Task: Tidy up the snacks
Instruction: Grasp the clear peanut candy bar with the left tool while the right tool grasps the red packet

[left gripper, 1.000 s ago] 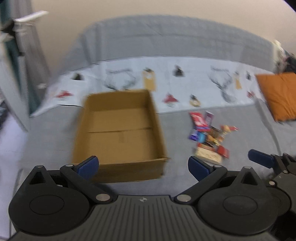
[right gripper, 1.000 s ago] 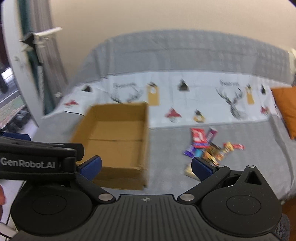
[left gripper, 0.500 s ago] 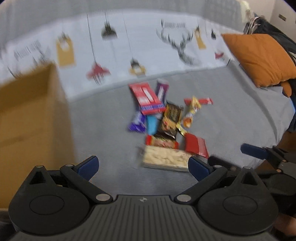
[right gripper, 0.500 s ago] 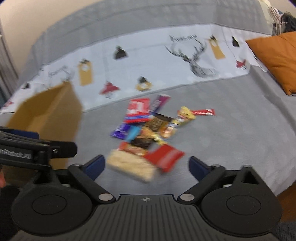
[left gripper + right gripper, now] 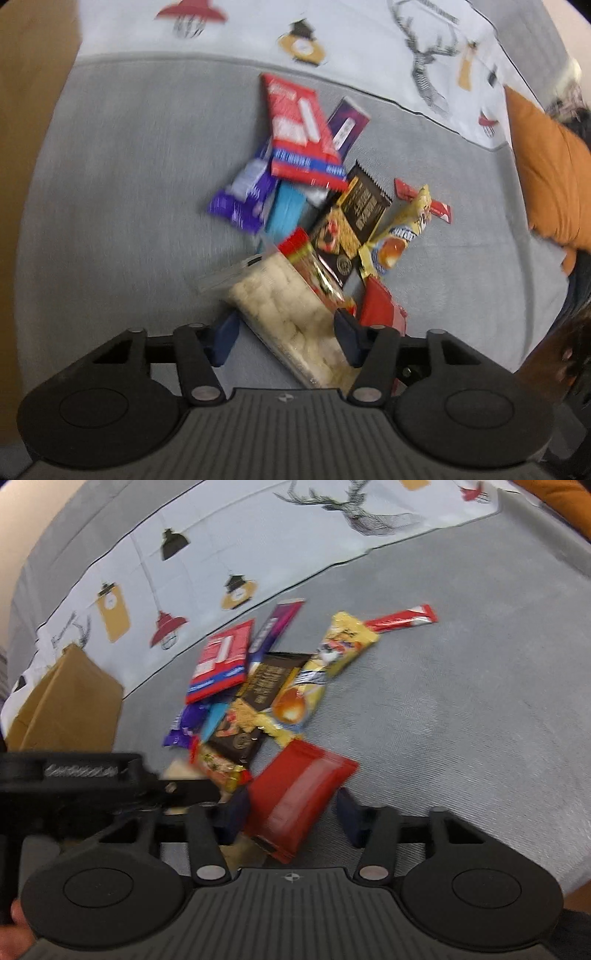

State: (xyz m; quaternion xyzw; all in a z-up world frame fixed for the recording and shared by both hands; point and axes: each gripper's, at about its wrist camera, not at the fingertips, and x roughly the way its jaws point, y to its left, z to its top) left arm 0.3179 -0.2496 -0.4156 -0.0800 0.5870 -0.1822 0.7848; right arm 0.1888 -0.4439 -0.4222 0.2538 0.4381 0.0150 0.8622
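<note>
A pile of snack packets (image 5: 325, 206) lies on the grey bed cover. My left gripper (image 5: 286, 341) stands half-closed around a clear packet of pale puffed snacks (image 5: 291, 317), its fingers either side of it; contact is unclear. My right gripper (image 5: 293, 818) is also partly closed around a red packet (image 5: 299, 794); the same red packet shows at the right of the left wrist view (image 5: 380, 310). The left gripper body (image 5: 88, 779) shows at the left of the right wrist view. The cardboard box (image 5: 70, 701) stands left of the pile.
A white printed cloth (image 5: 332, 33) lies behind the pile. An orange cushion (image 5: 550, 177) sits at the right. The box wall (image 5: 22, 147) fills the left edge of the left wrist view. Grey cover (image 5: 480, 701) stretches right of the pile.
Both grippers have dropped forward onto the near end of the pile and narrowed. The left now straddles the puffed-snack packet, the right the red packet. The box slid out to the left.
</note>
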